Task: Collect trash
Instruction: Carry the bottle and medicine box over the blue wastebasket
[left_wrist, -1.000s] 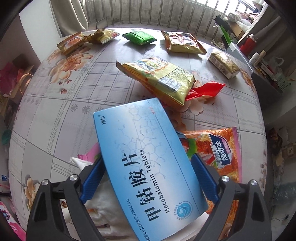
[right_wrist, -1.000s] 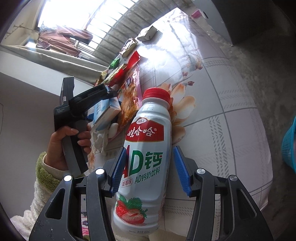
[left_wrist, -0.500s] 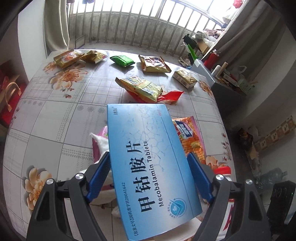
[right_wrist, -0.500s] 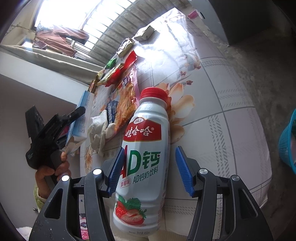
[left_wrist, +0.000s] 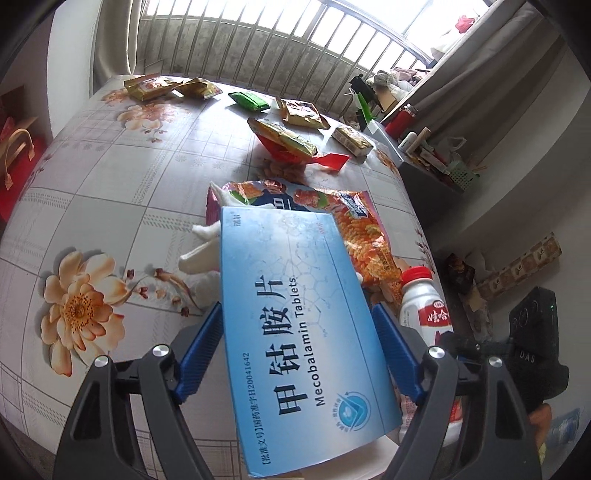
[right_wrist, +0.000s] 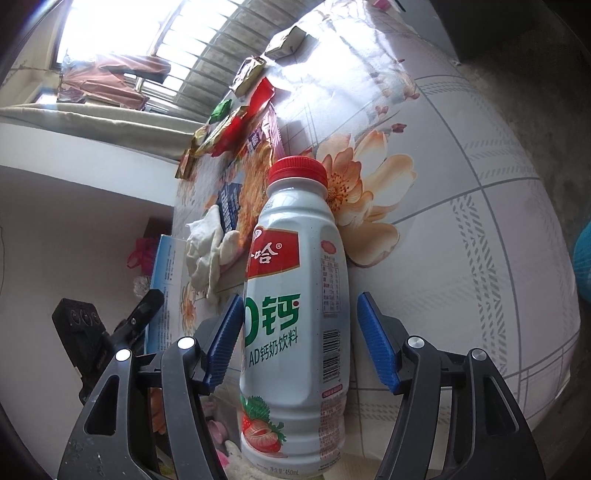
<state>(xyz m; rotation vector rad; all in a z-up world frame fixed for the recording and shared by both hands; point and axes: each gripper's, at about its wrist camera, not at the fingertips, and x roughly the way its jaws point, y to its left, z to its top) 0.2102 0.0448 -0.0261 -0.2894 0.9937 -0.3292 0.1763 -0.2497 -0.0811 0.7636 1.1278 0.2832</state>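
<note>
The left gripper (left_wrist: 297, 349) is clamped on a blue tablet box (left_wrist: 295, 325), which is carried clear of the bench (left_wrist: 110, 177). The right gripper (right_wrist: 299, 338) has just been opening; a white drink bottle (right_wrist: 295, 314) stands between its blue pads, the left pad perhaps grazing it, the right one apart (so nothing is held). Wrappers (left_wrist: 284, 138) lie beyond. The collecting step is under way; next, the box must be dropped into a bin.
</note>
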